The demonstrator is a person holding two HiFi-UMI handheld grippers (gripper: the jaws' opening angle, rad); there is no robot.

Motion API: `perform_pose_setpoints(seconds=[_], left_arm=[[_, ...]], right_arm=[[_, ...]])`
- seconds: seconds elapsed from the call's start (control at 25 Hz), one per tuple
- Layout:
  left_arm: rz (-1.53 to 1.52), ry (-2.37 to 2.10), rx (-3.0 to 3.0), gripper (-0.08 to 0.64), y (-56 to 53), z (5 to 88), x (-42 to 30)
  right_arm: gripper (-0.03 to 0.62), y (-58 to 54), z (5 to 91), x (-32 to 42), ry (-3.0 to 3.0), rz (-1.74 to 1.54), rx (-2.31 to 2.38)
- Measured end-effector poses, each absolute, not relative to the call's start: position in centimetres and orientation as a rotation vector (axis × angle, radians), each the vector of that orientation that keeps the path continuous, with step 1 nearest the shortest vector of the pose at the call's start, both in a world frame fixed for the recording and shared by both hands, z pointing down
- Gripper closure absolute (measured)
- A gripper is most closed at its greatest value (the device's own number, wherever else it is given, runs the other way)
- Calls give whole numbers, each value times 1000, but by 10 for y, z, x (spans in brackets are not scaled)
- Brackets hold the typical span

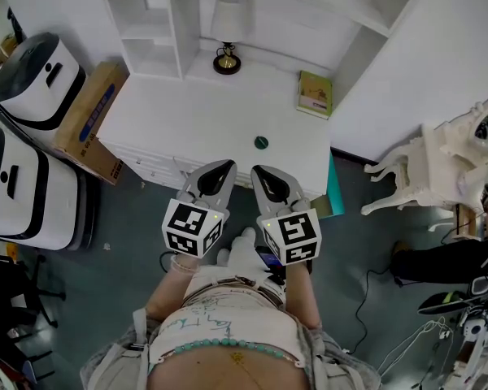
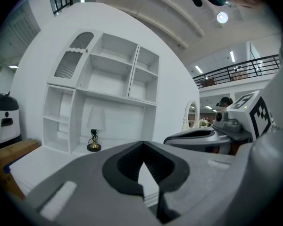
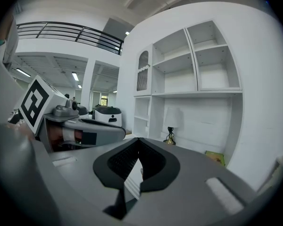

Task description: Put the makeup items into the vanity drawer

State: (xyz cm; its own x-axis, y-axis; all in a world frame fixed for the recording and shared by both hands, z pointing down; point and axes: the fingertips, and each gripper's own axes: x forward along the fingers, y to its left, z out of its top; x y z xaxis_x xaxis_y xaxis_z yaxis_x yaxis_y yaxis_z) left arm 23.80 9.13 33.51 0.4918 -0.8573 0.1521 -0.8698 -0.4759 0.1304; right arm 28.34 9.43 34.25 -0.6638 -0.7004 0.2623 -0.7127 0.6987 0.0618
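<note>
Left tongs [image 1: 220, 176] and right tongs [image 1: 263, 178] are hanging side by side before the white desk [image 1: 187, 120], each pressed together on nothing. A small green pot [image 1: 261, 142] is sitting near the desk's front edge. The drawer [image 1: 153, 161] is looking closed, so opening it is probably coming first.

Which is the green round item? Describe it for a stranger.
Find the white vanity desk top. Near its front edge, right of centre, lies the small dark green round item. Unlike the white-shaded lamp and yellow-green book behind, it is tiny and dark.
</note>
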Motion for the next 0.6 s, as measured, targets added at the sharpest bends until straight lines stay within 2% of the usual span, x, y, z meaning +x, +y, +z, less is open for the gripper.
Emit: perform_pose_setpoints(seconds=[0.6], left_arm=[[128, -1536, 2515, 559, 11, 330, 252]], right_arm=[[565, 7, 337, 292, -2671, 80, 1062]])
